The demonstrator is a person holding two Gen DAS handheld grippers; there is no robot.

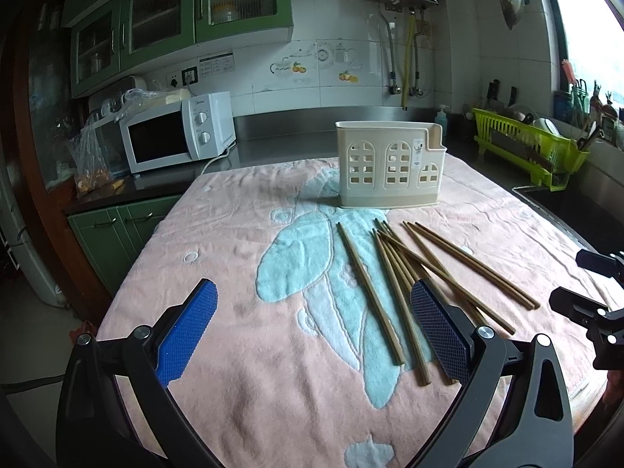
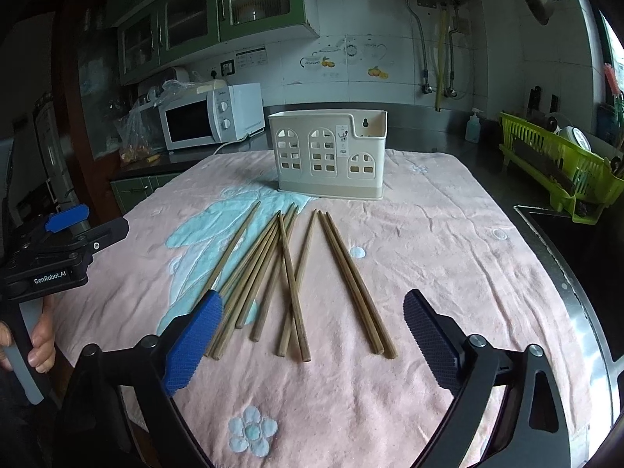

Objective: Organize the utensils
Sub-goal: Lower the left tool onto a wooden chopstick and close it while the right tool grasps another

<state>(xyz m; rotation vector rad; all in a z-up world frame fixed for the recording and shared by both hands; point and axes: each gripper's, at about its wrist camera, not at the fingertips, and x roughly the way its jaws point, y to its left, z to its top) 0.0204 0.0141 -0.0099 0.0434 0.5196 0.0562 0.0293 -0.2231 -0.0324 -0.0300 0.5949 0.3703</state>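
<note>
Currently I see both claws spread wide and holding nothing: the left gripper [image 1: 314,331] hovers over the pink towel [image 1: 234,234] with its right pad just above the near ends of the chopsticks [image 1: 409,273], and the right gripper [image 2: 312,335] hangs above the same loose, partly crossed pile [image 2: 288,273]. The chopsticks lie flat on the towel, near the front of the cream utensil holder [image 2: 329,154], which stands upright at the far side of the towel. A white microwave [image 2: 212,117] sits on the counter behind to the left, a green dish rack [image 2: 561,163] to the right.
</note>
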